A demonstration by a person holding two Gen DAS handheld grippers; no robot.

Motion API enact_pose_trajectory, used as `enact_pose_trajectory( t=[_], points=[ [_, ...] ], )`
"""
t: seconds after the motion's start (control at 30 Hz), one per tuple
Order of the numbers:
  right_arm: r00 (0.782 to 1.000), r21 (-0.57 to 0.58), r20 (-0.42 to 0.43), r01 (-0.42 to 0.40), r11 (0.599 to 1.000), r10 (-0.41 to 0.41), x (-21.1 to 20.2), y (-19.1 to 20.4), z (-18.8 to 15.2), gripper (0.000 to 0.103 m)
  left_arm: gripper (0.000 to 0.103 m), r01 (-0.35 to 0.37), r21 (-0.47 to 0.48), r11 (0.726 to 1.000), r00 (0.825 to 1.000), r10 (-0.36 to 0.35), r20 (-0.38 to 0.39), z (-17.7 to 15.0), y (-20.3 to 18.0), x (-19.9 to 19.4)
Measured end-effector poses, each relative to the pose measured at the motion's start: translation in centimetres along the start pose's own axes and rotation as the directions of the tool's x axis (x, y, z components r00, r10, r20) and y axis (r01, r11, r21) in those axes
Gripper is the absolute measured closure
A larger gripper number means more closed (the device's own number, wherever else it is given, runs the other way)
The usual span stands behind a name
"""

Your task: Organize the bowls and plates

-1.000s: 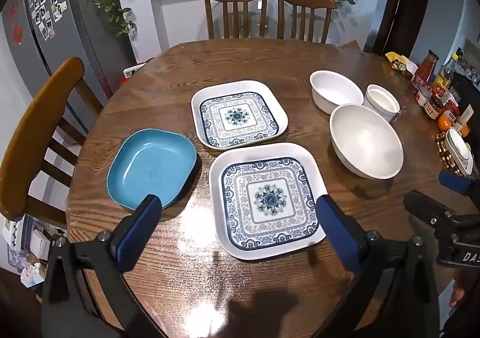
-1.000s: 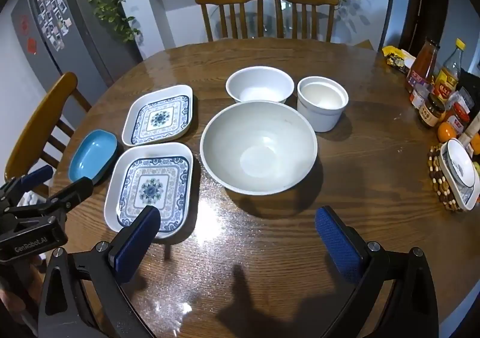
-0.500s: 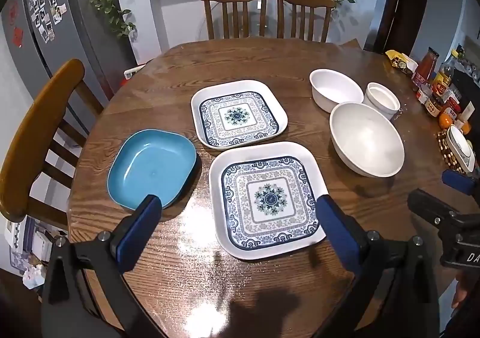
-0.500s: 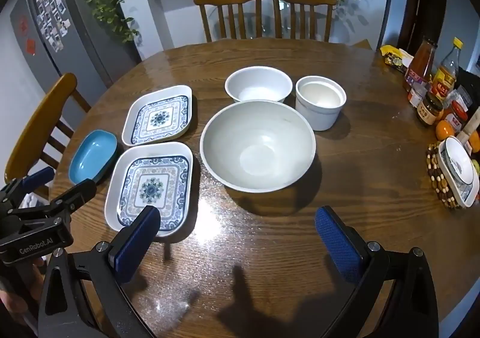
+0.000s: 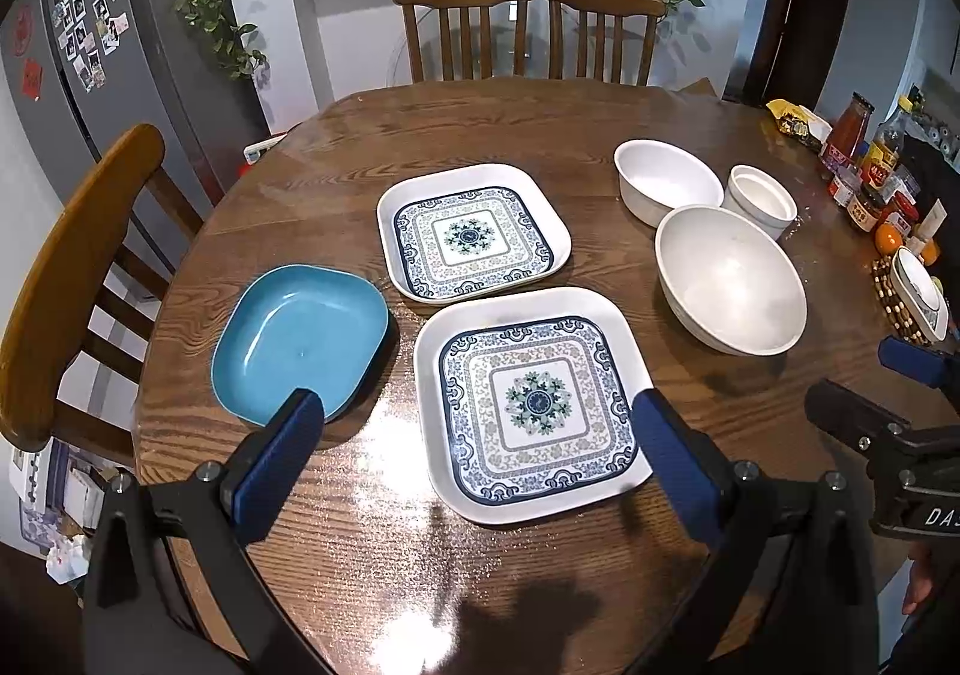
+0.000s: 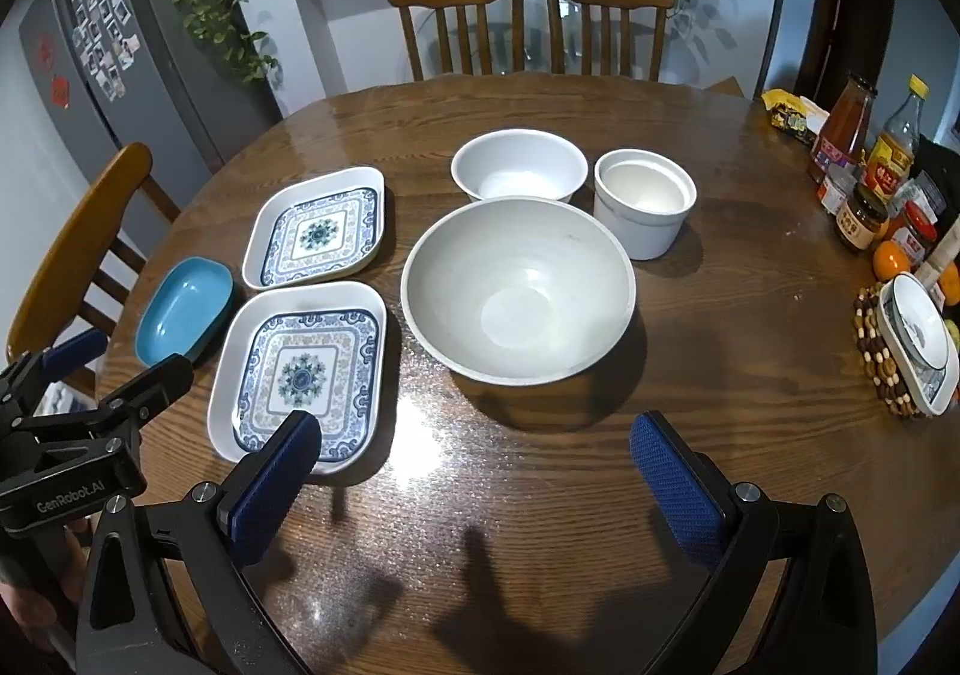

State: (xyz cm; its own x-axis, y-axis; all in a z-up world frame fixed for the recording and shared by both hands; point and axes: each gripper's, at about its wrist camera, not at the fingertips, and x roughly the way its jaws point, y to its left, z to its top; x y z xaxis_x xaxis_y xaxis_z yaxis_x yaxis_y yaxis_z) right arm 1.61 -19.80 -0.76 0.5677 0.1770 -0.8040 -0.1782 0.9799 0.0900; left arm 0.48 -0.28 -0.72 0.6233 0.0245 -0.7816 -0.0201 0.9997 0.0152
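Both sets of fingers wide open, holding nothing. My left gripper (image 5: 474,435) hovers over the near patterned plate (image 5: 531,405); right gripper (image 6: 474,471) faces the big bowl (image 6: 517,288). Everything sits apart on the counter (image 6: 720,327) (nothing stacked yet). I'd pinch the plate's near rim, lift level.

1. Two wooden chairs (image 6: 531,24) are seen at top centre, behind the round wooden table (image 6: 690,351).
2. A third chair (image 5: 66,267) is placed at left.
3. A grey fridge (image 5: 90,51) with photos is seen upper left.
4. Sauce bottles (image 6: 864,141), jars and oranges (image 6: 891,260) are grouped at the right edge.
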Motion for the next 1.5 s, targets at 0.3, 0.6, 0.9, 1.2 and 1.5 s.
enact_pose_trajectory(
  t=[0.3, 0.6, 0.9, 1.2, 1.5],
  points=[
    [1.000, 0.000, -0.003, 0.000, 1.000, 0.000, 0.2, 0.1, 0.0, 0.000, 0.001, 0.001, 0.005, 1.000, 1.000, -0.001, -0.008, 0.0, -0.2, 0.2],
    [1.000, 0.002, -0.013, 0.001, 1.000, -0.001, 0.8, 0.2, -0.1, 0.000, 0.001, 0.002, 0.008, 1.000, 1.000, -0.002, -0.017, 0.0, -0.2, 0.6],
    [1.000, 0.001, -0.026, 0.000, 1.000, 0.000, 1.3, 0.2, 0.0, 0.000, 0.001, 0.000, 0.010, 1.000, 1.000, 0.001, -0.029, -0.1, -0.2, 1.2],
    [0.999, -0.002, -0.039, -0.003, 1.000, 0.003, 1.5, 0.3, 0.1, 0.000, 0.001, -0.004, 0.013, 1.000, 0.999, 0.005, -0.041, -0.1, -0.1, 1.5],
    [0.999, -0.002, -0.053, -0.008, 1.000, 0.008, 1.9, 0.4, 0.1, 0.000, 0.001, -0.007, 0.014, 1.000, 0.998, 0.008, -0.057, -0.2, -0.1, 1.9]
  ],
)
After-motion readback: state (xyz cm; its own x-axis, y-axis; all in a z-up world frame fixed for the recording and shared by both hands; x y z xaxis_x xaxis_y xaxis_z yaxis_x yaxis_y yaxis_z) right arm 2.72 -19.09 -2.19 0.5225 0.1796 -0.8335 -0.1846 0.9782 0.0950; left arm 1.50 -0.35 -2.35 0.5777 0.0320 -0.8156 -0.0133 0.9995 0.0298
